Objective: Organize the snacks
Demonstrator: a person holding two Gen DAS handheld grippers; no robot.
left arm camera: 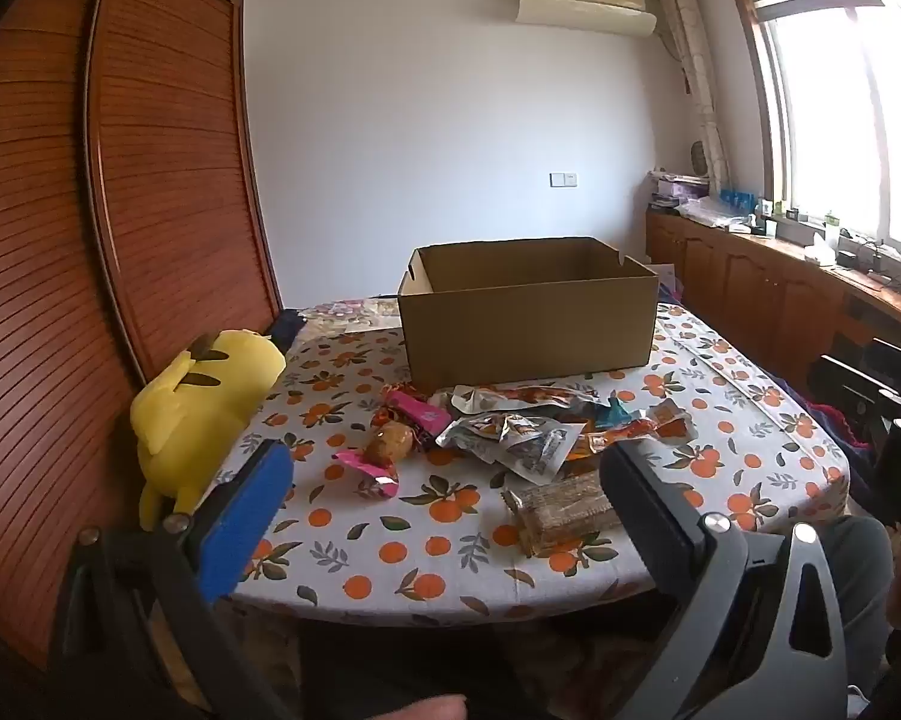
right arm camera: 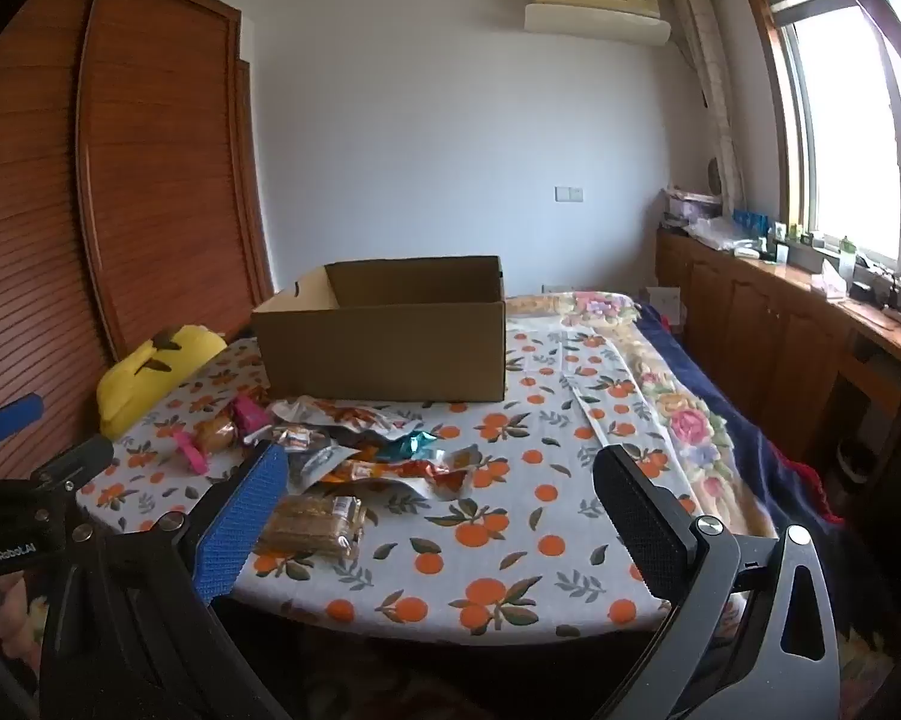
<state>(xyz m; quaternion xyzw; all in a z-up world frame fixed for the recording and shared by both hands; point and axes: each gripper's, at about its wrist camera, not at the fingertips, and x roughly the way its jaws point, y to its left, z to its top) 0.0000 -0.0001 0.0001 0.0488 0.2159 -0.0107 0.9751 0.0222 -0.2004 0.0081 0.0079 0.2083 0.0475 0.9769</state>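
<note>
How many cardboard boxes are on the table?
1. The open cardboard box stands on the orange-print tablecloth, just behind the pile of snack packets, with the yellow plush toy off to its left. Nothing else box-like shows.

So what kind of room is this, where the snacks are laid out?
Most likely a room in a home: a wall air conditioner, wooden cabinets under a window, and a table with an orange-print cloth bearing a cardboard box.

Table (left arm camera: 750,456) under orange-print cloth: open cardboard box (left arm camera: 528,324), snack packets (left arm camera: 510,432) heaped before it, yellow plush toy (left arm camera: 204,408) at left edge.
</note>
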